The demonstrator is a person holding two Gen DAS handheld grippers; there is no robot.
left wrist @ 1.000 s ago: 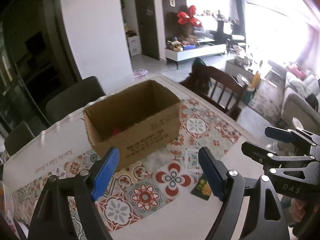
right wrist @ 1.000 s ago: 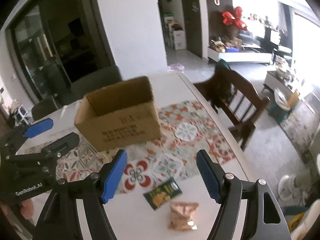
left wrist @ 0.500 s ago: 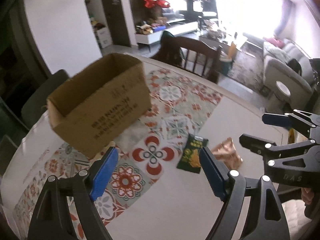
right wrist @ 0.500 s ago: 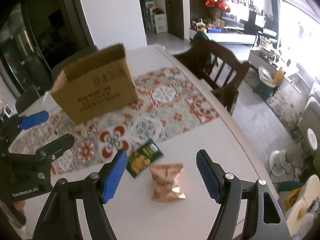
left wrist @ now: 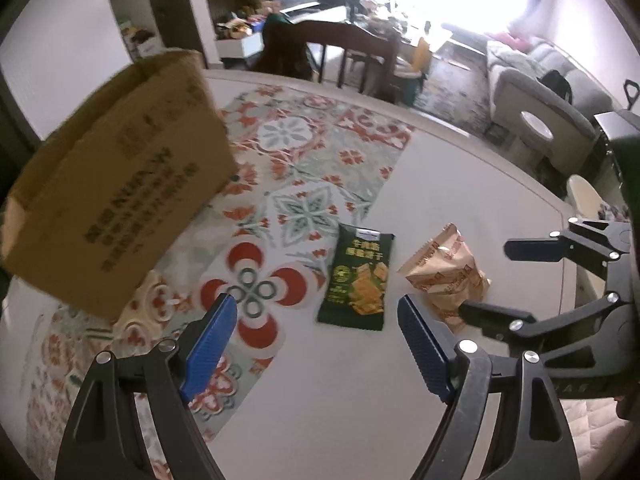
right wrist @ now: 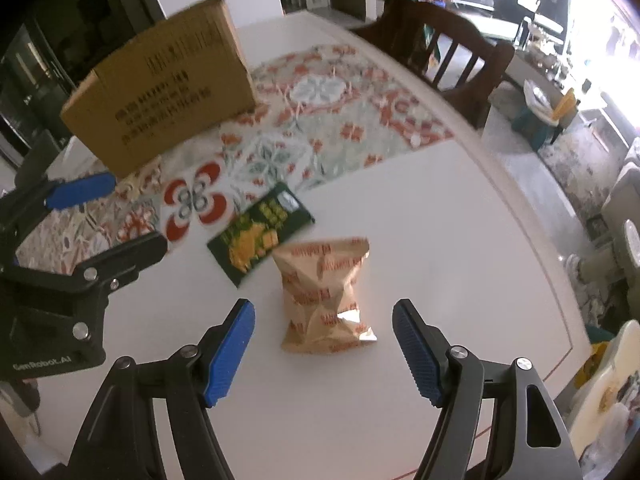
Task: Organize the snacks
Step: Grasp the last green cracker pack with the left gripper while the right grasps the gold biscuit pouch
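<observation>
Claws [left wrist: 316, 336] [right wrist: 324, 338] wide — bare table [right wrist: 420, 248] around

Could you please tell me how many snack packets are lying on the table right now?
2: a green packet at the patterned mat's edge, a tan packet beside it. The cardboard box may hide more.

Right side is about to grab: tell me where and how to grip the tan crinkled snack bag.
Take the tan snack bag across its puffed middle from above. It lies flat, lengthwise between the open fingers of the right hand-held gripper, clear of the green packet, so both long sides look reachable.
</observation>
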